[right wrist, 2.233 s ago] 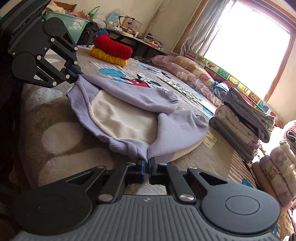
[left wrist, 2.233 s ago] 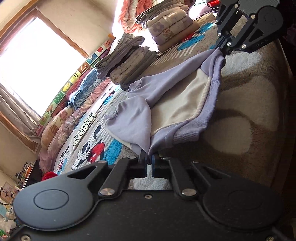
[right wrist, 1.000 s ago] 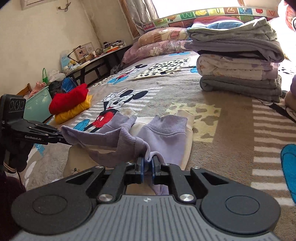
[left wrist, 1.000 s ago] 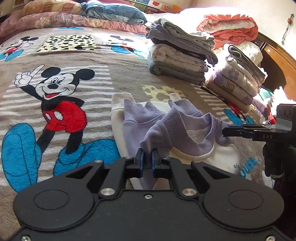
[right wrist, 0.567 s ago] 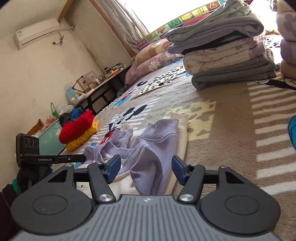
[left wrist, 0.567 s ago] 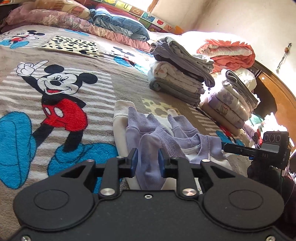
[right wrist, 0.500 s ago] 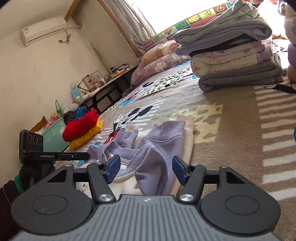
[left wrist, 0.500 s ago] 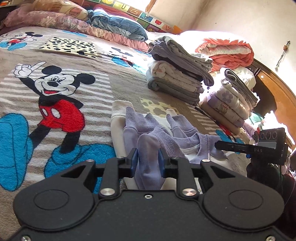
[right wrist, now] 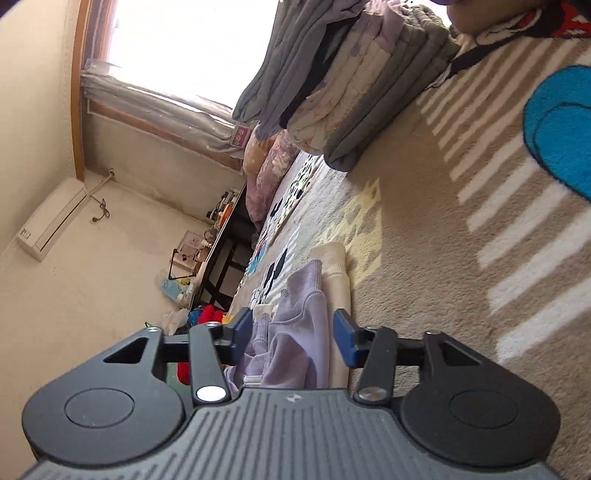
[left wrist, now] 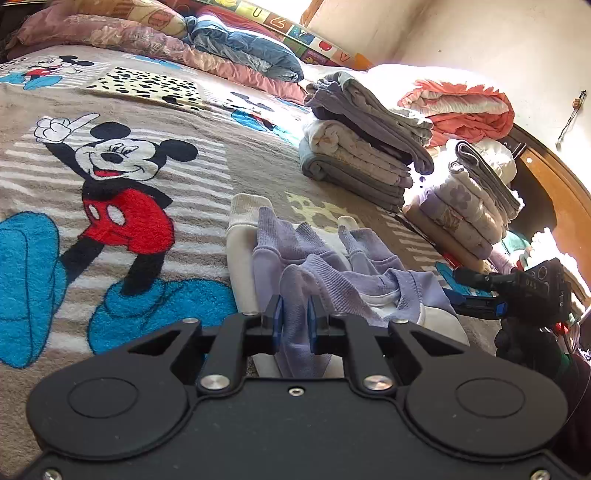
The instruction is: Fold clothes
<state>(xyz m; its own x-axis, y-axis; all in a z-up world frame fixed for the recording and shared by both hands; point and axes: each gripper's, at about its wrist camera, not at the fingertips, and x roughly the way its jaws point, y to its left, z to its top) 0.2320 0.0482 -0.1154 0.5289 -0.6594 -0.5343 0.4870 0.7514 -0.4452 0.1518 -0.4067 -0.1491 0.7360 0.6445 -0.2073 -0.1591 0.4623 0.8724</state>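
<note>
A lilac and cream sweatshirt (left wrist: 332, 273) lies bunched and partly folded on the Mickey Mouse blanket (left wrist: 122, 192). My left gripper (left wrist: 293, 325) is open a little, with a lilac fold of the sweatshirt lying loose between its blue pads. My right gripper (right wrist: 293, 336) is open wide just above the sweatshirt (right wrist: 303, 332), with its view rolled sideways. The right gripper also shows in the left wrist view (left wrist: 476, 295), at the sweatshirt's right side.
A stack of folded grey and cream clothes (left wrist: 365, 147) stands beyond the sweatshirt, with a second stack (left wrist: 472, 206) to its right. Pillows (left wrist: 110, 26) line the far edge. A pink quilt (left wrist: 461, 103) lies by the wooden bed frame (left wrist: 554, 184). A dark desk (right wrist: 221, 251) stands by the wall.
Both grippers, shut on the sweatshirt a second ago, have opened and let it drop onto the blanket. The right gripper has since rolled sideways and opened wide.
</note>
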